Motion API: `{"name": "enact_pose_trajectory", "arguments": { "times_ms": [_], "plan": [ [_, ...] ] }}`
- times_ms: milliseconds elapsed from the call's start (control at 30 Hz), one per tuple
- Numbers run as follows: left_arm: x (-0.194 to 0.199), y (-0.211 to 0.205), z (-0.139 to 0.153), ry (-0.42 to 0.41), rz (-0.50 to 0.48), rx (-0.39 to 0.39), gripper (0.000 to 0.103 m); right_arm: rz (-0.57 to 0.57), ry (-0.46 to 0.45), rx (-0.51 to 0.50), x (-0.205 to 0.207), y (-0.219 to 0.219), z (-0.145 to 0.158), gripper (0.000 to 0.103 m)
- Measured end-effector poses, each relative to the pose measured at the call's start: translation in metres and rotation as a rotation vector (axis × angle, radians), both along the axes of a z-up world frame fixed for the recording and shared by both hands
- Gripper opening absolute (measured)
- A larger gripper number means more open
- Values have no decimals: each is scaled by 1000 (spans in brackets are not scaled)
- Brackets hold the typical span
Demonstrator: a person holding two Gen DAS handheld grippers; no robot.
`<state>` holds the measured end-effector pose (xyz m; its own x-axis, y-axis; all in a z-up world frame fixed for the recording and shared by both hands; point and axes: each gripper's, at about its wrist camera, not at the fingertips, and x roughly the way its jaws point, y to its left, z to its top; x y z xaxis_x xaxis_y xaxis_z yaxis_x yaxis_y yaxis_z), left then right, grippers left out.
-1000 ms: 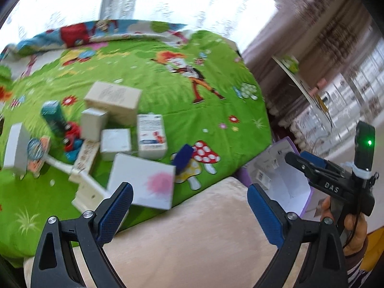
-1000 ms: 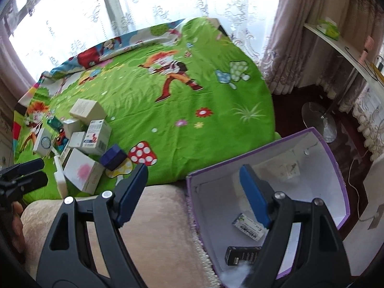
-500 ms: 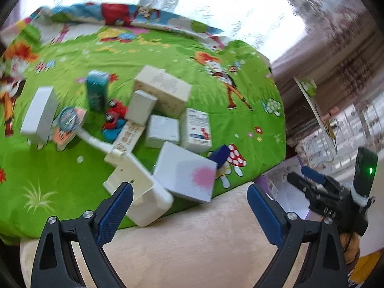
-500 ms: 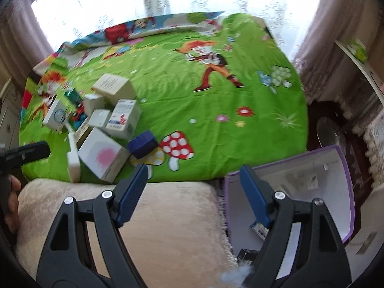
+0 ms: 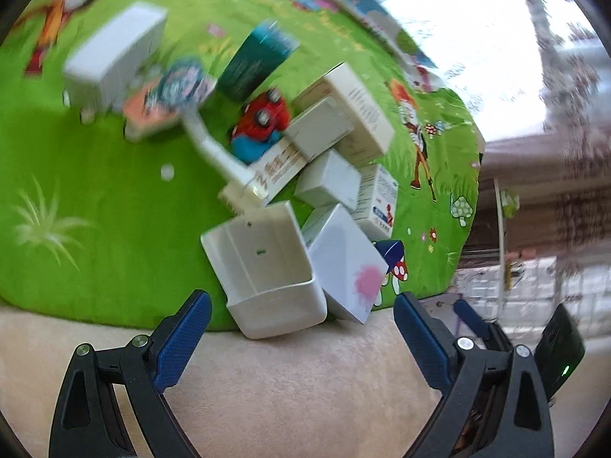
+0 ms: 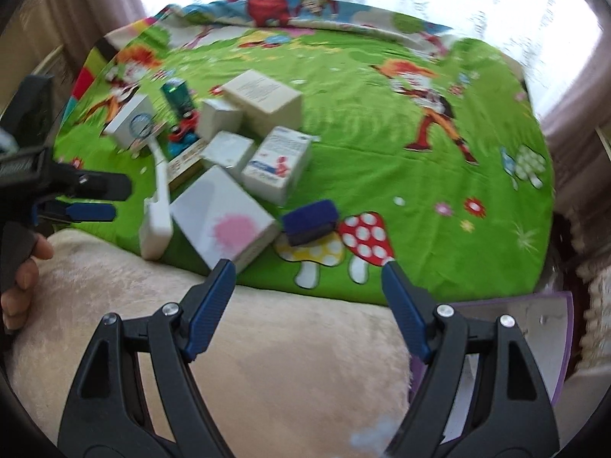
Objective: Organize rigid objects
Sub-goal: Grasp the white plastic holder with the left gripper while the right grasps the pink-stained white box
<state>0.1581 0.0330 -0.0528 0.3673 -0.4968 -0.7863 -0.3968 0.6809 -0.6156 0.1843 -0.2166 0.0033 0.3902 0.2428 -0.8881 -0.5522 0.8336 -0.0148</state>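
1. On the bed [image 6: 382, 145], near its front edge, boxes [image 6: 263, 101] lie in a loose heap, probably dumped there for sorting.
2. Right of the bed, low down, a purple bin [image 6: 542, 313] stands open, likely where they are meant to go.
3. Left gripper [image 5: 301, 328]: fingers wide apart and empty, hovering just short of a white holder [image 5: 275, 271].
4. Right gripper [image 6: 309, 286]: fingers wide apart, empty, near the pink-spot box [image 6: 225, 217].

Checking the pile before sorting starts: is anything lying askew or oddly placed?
Yes. The boxes lie jumbled at odd angles; the white box with a pink blotch and a white open-ended holder lie at the green sheet's near edge.
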Motion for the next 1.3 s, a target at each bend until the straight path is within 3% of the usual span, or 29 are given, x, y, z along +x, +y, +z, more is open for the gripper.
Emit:
{"name": "enact_pose_trajectory", "arguments": {
  "times_ms": [200,433,700,767,833,867,900,1167,1300],
  "plan": [
    [5,-1,-26,93,10,-90,97,127,4,-52,-4,28,-9,81],
    [9,0,-37,126,28,-116,97,210,12,-96,-1,46,-20,81],
    [17,-5,-45,157,14,-140,94,261,57,-73,9,51,-29,81],
    [17,-5,-46,156,12,-138,91,272,70,-62,12,52,-31,81],
    [16,-5,-46,154,9,-130,81,277,74,-67,15,54,-33,81],
    [15,-5,-46,154,8,-131,70,278,76,-73,18,56,-35,81],
    [14,-5,-48,158,1,-145,68,282,78,-78,18,57,-36,81],
    [3,-6,-35,104,6,-130,68,336,89,-100,21,69,-46,81],
    [-4,-3,-23,62,32,-83,68,343,93,-107,22,73,-49,81]
  ]
}}
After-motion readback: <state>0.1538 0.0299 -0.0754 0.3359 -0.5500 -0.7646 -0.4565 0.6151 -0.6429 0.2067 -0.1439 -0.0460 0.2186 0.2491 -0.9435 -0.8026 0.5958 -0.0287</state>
